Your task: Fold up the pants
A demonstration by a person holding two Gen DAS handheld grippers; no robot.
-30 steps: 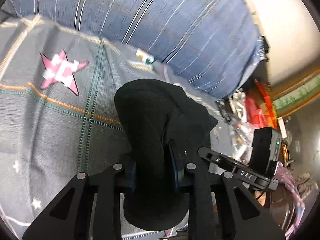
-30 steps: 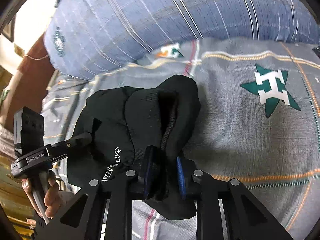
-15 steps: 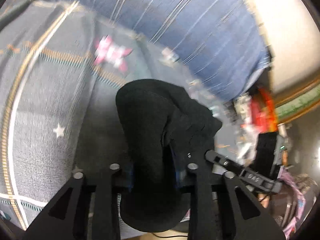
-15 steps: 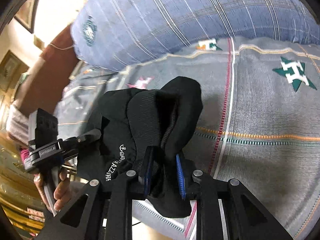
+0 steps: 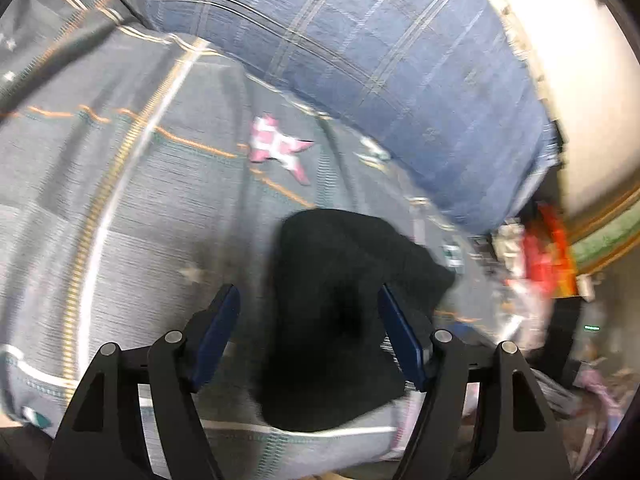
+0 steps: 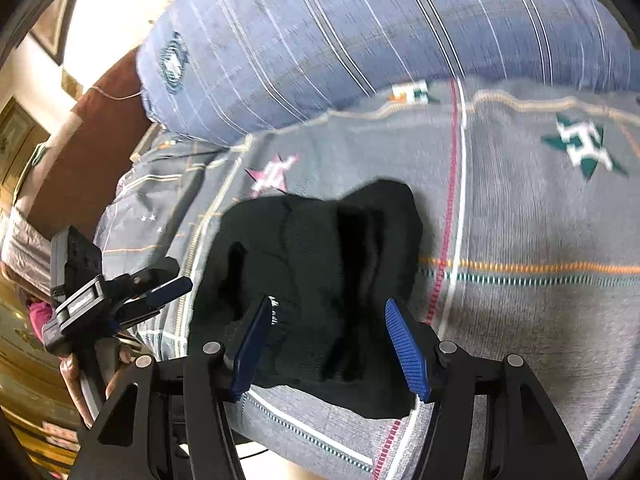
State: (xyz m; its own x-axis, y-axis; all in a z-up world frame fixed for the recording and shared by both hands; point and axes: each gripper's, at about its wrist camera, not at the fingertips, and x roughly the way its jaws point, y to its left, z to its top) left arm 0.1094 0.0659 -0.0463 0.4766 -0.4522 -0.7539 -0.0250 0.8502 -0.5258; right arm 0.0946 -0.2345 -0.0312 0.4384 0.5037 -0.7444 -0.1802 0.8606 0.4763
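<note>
A soft grey bed cover with thin orange, white and red lines (image 6: 520,280) fills most of both views, and it has a pink star patch (image 5: 280,148) and a green star patch (image 6: 580,148) sewn on it. Past the cover lies a big blue striped pillow (image 6: 360,40), far ahead of both grippers. In the left wrist view, a blurry heap of red and shiny things (image 5: 548,256) sits off to the right of the cover, under a pale wall (image 5: 580,80). In the right wrist view, a brown wooden bed end (image 6: 92,152) stands to the left. The black folded pants with small white letters (image 6: 320,272) lie bunched up on the cover, near its front edge. The left gripper (image 5: 310,316) has its two blue-padded fingers spread wide apart, and the pants lie between and just ahead of them, not pinched. The right gripper (image 6: 328,328) is also spread wide, with the pants lying between its fingers and under them. In the right wrist view the left gripper shows to the left of the pants, off the cloth, held by a person's hand (image 6: 80,372).
</note>
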